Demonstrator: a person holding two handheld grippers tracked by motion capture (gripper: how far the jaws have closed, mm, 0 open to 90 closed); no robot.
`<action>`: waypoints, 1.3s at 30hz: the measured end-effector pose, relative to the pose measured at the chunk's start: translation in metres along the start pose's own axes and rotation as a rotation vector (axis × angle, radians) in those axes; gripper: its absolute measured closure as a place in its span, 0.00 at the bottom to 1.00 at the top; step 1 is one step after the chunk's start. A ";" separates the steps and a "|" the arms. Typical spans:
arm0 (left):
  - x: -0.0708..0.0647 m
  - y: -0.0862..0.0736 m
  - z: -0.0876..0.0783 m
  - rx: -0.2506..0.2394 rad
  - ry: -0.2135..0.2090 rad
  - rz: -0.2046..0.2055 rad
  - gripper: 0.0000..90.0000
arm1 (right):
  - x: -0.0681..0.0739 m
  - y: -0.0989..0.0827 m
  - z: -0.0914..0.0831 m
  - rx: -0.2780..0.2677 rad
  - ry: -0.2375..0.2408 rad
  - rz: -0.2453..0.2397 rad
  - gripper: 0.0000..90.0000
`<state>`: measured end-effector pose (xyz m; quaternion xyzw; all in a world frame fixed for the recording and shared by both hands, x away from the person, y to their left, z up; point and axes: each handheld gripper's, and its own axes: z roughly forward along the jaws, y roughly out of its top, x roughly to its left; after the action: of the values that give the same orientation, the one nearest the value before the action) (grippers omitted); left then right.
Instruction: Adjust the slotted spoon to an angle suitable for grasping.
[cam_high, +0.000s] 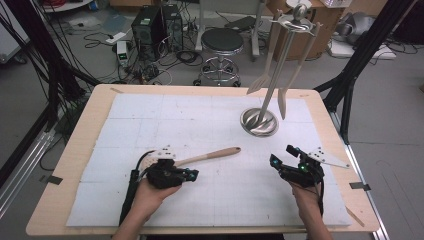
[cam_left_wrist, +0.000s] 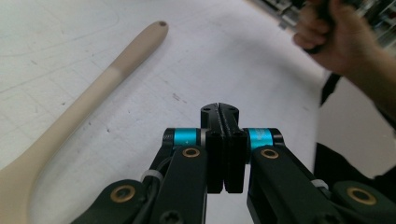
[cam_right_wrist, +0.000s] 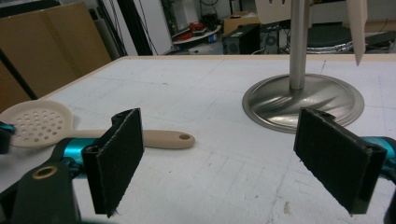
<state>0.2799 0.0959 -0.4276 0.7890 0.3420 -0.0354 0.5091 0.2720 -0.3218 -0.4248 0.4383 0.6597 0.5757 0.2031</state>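
A beige skimmer (cam_high: 207, 157) is lying flat on the white surface (cam_high: 150, 120), near the left side, its handle pointing right and slightly far; its perforated head (cam_right_wrist: 38, 122) is showing in the right gripper view. The left tongs (cam_high: 192, 174) are sitting just near of it, jaws pressed together on nothing, apart from the handle (cam_left_wrist: 79, 102). The right tongs (cam_high: 282, 156) are hovering at the near right, jaws spread wide and empty. Farther right, a steel rack (cam_high: 259, 121) is standing upright, with wooden utensils (cam_high: 260, 80) hanging from its top.
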 end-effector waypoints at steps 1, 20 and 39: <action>0.001 0.001 0.006 0.003 0.006 -0.011 0.99 | 0.000 0.000 -0.001 -0.002 -0.002 0.001 0.17; 0.030 0.011 0.062 0.091 0.244 -0.106 0.99 | -0.003 0.001 -0.002 -0.008 -0.004 0.005 0.17; 0.035 0.030 0.028 0.009 0.177 -0.176 0.79 | -0.001 0.001 -0.003 -0.009 0.001 0.005 0.17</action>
<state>0.3325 0.0831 -0.4318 0.7584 0.4531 -0.0118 0.4684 0.2709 -0.3243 -0.4237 0.4385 0.6562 0.5795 0.2032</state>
